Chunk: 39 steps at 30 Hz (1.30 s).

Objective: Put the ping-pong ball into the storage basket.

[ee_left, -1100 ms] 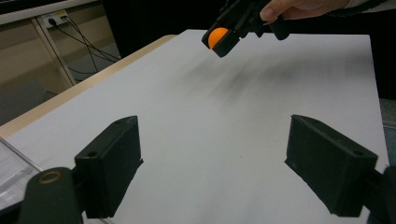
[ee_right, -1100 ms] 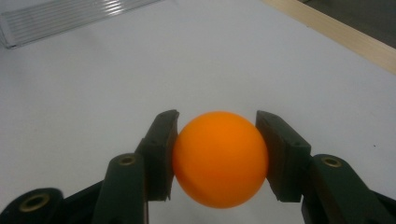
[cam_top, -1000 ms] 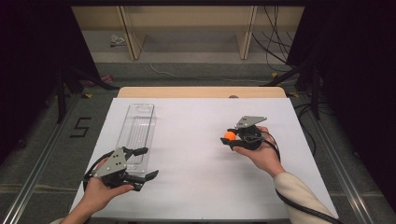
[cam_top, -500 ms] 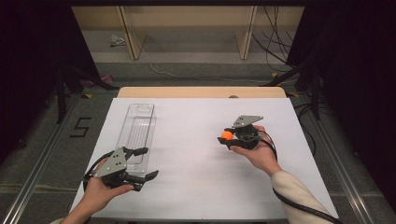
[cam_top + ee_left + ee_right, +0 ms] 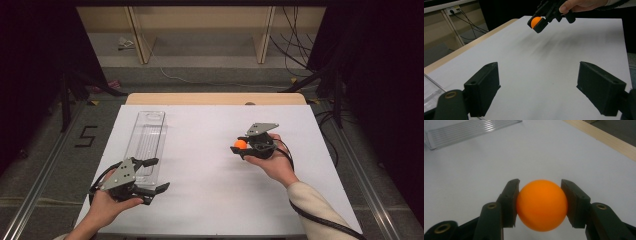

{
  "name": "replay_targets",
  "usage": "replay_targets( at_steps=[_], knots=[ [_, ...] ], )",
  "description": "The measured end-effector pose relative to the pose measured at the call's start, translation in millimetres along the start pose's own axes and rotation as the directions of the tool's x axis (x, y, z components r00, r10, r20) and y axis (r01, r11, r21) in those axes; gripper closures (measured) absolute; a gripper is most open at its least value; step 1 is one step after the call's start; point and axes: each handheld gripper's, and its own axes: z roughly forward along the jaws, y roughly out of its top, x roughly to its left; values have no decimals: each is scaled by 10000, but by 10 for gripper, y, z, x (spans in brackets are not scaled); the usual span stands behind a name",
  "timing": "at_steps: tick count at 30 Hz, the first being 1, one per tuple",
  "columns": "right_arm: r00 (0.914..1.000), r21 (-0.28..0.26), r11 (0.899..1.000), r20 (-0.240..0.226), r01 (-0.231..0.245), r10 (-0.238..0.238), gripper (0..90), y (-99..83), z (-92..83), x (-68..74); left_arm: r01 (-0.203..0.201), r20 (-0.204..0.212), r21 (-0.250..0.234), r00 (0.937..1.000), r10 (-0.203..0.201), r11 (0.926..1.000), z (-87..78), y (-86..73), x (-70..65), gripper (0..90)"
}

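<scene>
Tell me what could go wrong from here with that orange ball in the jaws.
The orange ball is round and smooth, and the right gripper pinches it only at two side spots, above the white table. If the grip eases it could pop out and roll off. The clear tray lies far across, beside the open left gripper, so a long carry adds chances to slip. The tray's walls look low, so a dropped ball might bounce out.
</scene>
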Motion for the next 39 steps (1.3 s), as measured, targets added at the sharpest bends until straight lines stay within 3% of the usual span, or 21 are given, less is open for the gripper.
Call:
replay_targets(
  at_steps=[39],
  knots=[
    [9998, -81, 9999, -161, 102, -103, 514, 94, 124, 39, -11, 4, -8, 10000, 11, 10000, -1, 0, 0, 177]
  ],
)
